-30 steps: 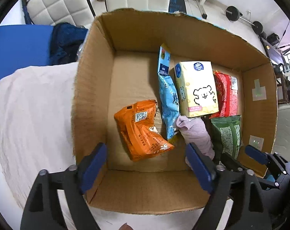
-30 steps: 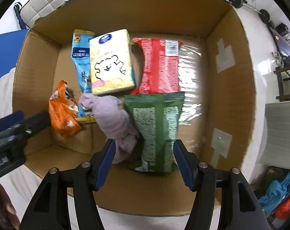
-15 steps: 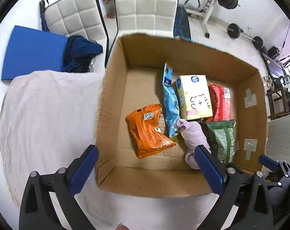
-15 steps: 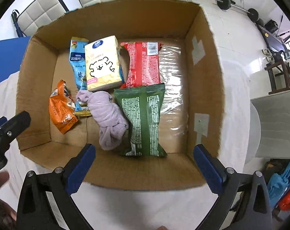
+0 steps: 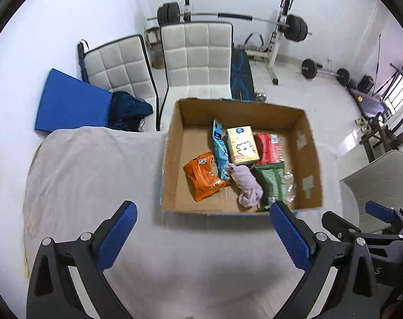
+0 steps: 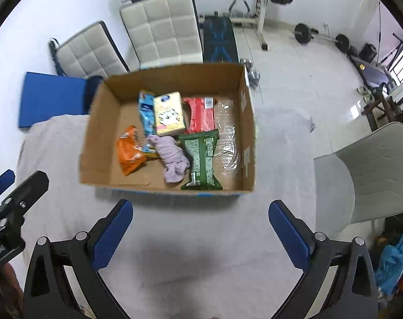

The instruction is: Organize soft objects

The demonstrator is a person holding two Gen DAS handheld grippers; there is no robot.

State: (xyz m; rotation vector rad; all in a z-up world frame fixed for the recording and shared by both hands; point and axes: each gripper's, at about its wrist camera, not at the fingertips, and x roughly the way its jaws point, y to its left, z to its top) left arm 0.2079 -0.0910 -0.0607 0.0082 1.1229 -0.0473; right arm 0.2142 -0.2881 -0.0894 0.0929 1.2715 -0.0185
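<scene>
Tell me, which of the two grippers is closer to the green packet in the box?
Probably the right gripper. The green packet lies almost straight ahead of it, by the box's near wall. The left gripper is further left, so the packet sits off by its right finger. Both are open, outside the cardboard box.

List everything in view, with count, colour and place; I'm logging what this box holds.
cardboard box: 1, brown, on the cloth-covered table
orange snack packet: 1, orange, box left
blue snack packet: 1, blue, beside the tissue pack
tissue pack: 1, pale yellow, box back centre
red snack packet: 1, red, right of the tissue pack
green snack packet: 1, green, box front right
cloth: 1, lilac, bunched, box front centre
clear plastic wrap: 1, transparent, along the right wall
quilted chairs: 2, white, behind the table
left claw: 1, blue pads, open, empty
right claw: 1, blue pads, open, empty
</scene>
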